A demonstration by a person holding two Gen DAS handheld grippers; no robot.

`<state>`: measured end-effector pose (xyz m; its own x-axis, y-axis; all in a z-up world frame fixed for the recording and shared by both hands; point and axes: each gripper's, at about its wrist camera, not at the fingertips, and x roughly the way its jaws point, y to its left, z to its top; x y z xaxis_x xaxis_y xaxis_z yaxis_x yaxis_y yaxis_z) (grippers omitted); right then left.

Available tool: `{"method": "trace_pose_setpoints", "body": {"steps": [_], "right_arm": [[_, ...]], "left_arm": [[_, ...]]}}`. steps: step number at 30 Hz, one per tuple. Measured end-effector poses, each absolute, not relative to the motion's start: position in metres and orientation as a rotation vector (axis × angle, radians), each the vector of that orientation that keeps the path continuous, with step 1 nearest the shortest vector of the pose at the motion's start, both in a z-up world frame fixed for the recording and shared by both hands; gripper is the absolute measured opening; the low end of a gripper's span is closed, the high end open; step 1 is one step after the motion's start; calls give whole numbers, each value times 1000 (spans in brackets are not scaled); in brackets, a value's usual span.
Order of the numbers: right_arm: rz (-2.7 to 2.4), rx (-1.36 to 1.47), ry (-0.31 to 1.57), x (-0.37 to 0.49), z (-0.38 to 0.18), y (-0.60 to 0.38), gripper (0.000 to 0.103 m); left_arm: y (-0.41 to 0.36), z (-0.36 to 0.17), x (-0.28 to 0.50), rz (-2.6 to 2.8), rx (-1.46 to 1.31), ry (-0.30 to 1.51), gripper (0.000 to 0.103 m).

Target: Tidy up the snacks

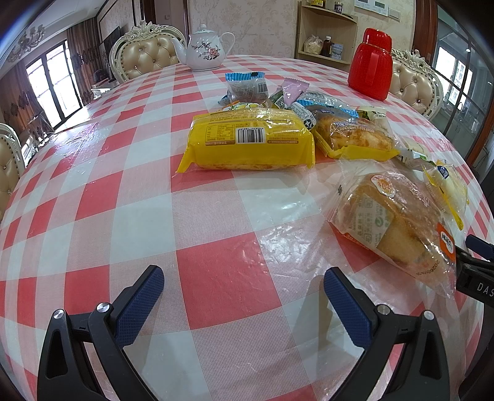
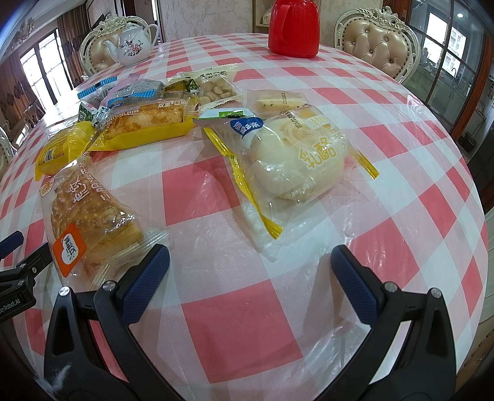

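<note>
Snacks lie in a loose bunch on the red and white checked surface point(image 1: 216, 277), and both claws hang low above it with nothing in them. In the left wrist view, the left claw point(image 1: 244, 285) sits at the bottom of the frame with its blue fingers spread wide over a red square. A yellow pack point(image 1: 247, 145) with a barcode lies in the middle, and a clear bag of cake point(image 1: 398, 222) lies at the right, close to the other claw's black tip. In the right wrist view, the right claw point(image 2: 250, 262) is also spread wide at the bottom. A clear bag with a pale round bun point(image 2: 293, 163) lies just above it in the middle, and the cake bag touches its left finger. A white teapot point(image 2: 132, 46) stands at the upper left and a red jug point(image 2: 293, 27) at the top.
</note>
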<state>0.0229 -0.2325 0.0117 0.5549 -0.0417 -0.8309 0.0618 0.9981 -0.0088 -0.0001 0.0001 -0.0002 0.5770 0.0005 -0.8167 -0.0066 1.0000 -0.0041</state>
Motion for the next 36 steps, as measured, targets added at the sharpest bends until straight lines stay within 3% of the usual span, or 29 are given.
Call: {"method": "trace_pose_setpoints", "body": {"steps": [24, 29, 36], "right_arm": [[56, -27, 1027, 17, 13, -238, 103], [247, 173, 852, -9, 41, -261, 103], [493, -135, 891, 33, 48, -180, 103]], "left_arm": [[-1, -1, 0, 5, -6, 956, 103], [-2, 0, -2, -5, 0, 972, 103], [30, 8, -36, -65, -128, 1000, 103]]}}
